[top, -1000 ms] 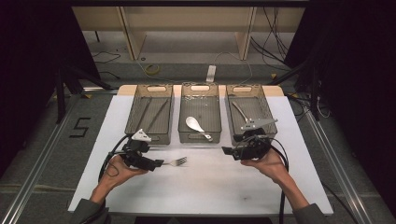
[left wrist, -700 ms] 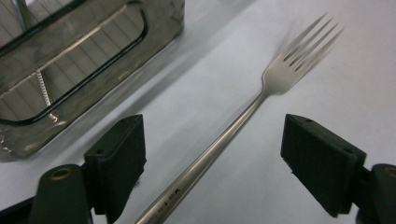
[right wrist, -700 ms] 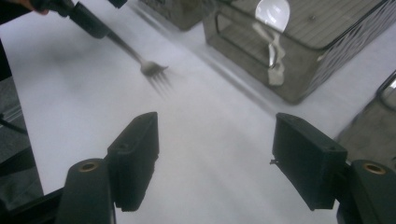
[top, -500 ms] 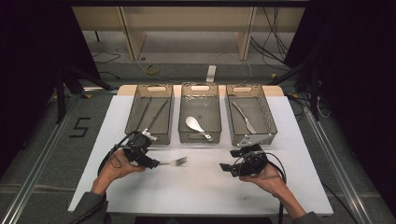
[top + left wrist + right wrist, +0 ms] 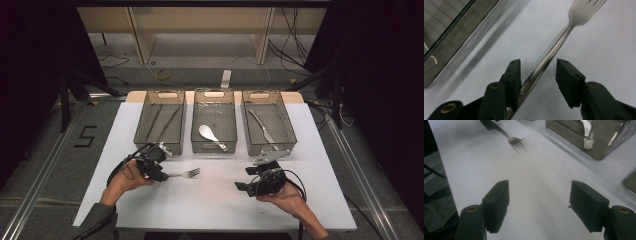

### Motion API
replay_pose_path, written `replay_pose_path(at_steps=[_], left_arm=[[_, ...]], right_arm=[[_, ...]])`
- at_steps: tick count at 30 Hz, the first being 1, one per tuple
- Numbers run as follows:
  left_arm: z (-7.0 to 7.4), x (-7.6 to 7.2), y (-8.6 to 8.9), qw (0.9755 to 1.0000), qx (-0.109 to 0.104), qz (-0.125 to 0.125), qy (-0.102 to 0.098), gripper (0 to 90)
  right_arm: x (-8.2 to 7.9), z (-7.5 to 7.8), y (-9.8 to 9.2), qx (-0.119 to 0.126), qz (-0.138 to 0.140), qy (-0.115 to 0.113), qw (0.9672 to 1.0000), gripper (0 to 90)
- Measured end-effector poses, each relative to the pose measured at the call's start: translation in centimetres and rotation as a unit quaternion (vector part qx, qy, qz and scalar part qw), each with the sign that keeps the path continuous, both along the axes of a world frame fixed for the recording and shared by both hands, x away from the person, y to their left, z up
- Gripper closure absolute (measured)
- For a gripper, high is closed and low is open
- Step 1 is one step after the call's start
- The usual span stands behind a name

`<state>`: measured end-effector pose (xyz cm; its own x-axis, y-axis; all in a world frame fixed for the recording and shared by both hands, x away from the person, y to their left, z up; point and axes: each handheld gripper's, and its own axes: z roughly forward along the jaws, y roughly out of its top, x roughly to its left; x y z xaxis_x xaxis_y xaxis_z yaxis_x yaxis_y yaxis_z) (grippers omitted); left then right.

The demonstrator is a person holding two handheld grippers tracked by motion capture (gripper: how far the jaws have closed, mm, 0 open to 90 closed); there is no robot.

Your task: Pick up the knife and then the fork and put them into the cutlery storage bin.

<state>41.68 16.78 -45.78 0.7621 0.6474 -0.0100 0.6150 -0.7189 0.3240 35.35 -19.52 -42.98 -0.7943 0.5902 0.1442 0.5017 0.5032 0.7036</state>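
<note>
The fork [image 5: 186,174] lies on the white bench [image 5: 210,205] near the left bin [image 5: 161,121]; its handle runs between the left tongs [image 5: 537,71], which have just been closing, the left pad touching, the right apart; the handle's end is hidden beneath them. The middle bin [image 5: 215,120] holds a spoon [image 5: 211,136], the right bin [image 5: 268,121] a knife [image 5: 262,126]; the right tongs [image 5: 539,202] stand spread over bare bench; a "5" [image 5: 86,136] marks the floor.

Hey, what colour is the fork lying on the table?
Shiny silver metal; the fork shows best in the left gripper view.
</note>
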Motion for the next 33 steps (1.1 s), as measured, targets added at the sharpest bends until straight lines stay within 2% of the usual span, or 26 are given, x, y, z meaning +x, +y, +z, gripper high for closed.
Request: replay_pose_path(at_steps=[5, 11, 16, 22, 24, 33], left_arm=[[-0.1, 0.1, -0.3, 0.9999, 0.005, -0.009, 0.004, 61.1], [-0.3, 0.3, -0.5, 0.9993, 0.027, -0.023, 0.007, 64.7], [-0.4, 0.4, -0.7, 0.9989, 0.034, -0.031, 0.01, 65.2], [-0.4, 0.3, -1.3, 0.9968, 0.053, -0.059, 0.011, 70.2], [-0.4, 0.2, -1.4, 0.9962, 0.054, -0.067, 0.011, 74.3], [-0.4, 0.0, -1.4, 0.9949, 0.052, -0.086, 0.009, 81.1]], right_arm=[[0.0, -0.1, 0.0, -0.001, 0.002, 0.002, 1.0, 33.1], [0.0, -0.2, 0.1, -0.006, 0.004, 0.003, 1.0, 33.5], [0.0, -0.2, 0.1, -0.007, 0.006, 0.003, 1.0, 33.7], [0.0, -0.2, 0.1, -0.006, 0.004, 0.003, 1.0, 33.9], [0.1, -0.2, 0.1, -0.005, 0.004, 0.002, 1.0, 34.0], [0.1, -0.1, -0.1, -0.005, 0.001, 0.002, 1.0, 34.2]])
